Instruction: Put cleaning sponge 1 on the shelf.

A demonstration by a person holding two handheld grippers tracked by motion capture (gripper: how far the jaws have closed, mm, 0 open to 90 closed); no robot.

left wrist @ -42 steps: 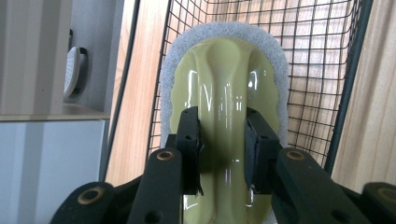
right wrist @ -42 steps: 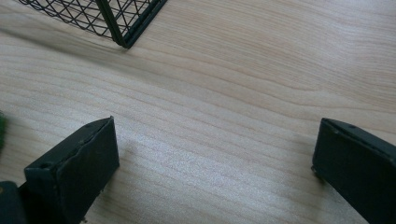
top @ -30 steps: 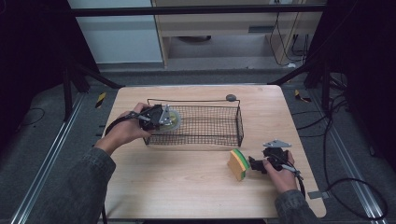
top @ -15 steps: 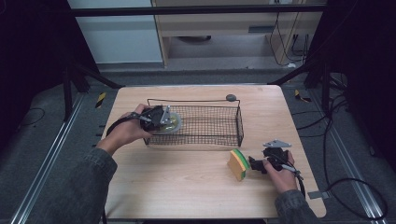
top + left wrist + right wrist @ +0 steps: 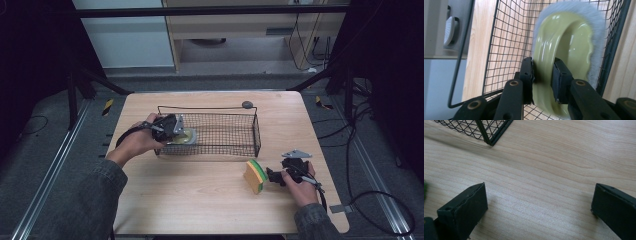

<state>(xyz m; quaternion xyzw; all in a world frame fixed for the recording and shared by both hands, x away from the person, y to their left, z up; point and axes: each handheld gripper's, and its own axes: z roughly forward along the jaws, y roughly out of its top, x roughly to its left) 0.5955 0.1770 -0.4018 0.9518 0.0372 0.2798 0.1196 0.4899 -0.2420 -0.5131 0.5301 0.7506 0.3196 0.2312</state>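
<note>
On the wooden table (image 5: 200, 200) there is one black wire basket (image 5: 220, 134), one yellow-green bowl (image 5: 182, 137) (at the basket's left end), and one sponge (image 5: 255, 176) near the right. There are two grippers: the left gripper (image 5: 172, 129) and the right gripper (image 5: 274, 176). One small dark round thing (image 5: 247, 104) lies at the far side.

Both arms reach forward, one set of tongs clamped, the other spread.

The left tongs (image 5: 542, 75) pinch tight on something yellow-green, forearm angled inward. The right tongs (image 5: 272, 176) sit low near the person, jaws wide apart, gripping nothing.
</note>
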